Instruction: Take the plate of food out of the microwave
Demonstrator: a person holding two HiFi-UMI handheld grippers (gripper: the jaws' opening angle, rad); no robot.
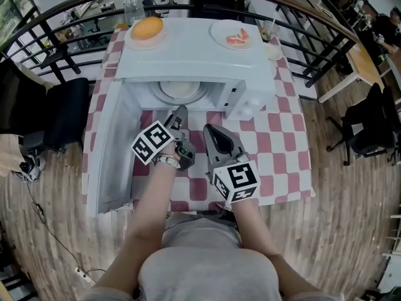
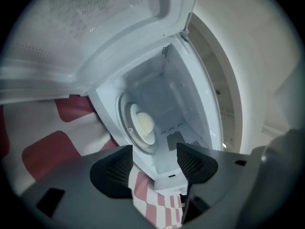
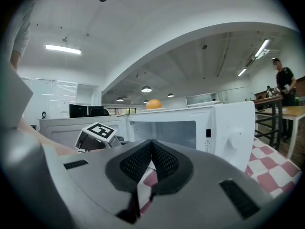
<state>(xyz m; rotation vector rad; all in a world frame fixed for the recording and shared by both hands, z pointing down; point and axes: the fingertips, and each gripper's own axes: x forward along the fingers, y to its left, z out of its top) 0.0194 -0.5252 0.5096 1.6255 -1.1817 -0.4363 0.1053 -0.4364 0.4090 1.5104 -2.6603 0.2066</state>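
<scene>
Plate (image 1: pixel 180 90) inside microwave (image 1: pixel 207 55), door (image 1: pixel 108 149) open. Left gripper (image 2: pixel 155 151) jaws apart, empty, aimed at cavity; right gripper (image 3: pixel 151 148) jaws together, empty. Go in low, square up roll, clamp near rim, keep flat coming out, mind door edge.
</scene>
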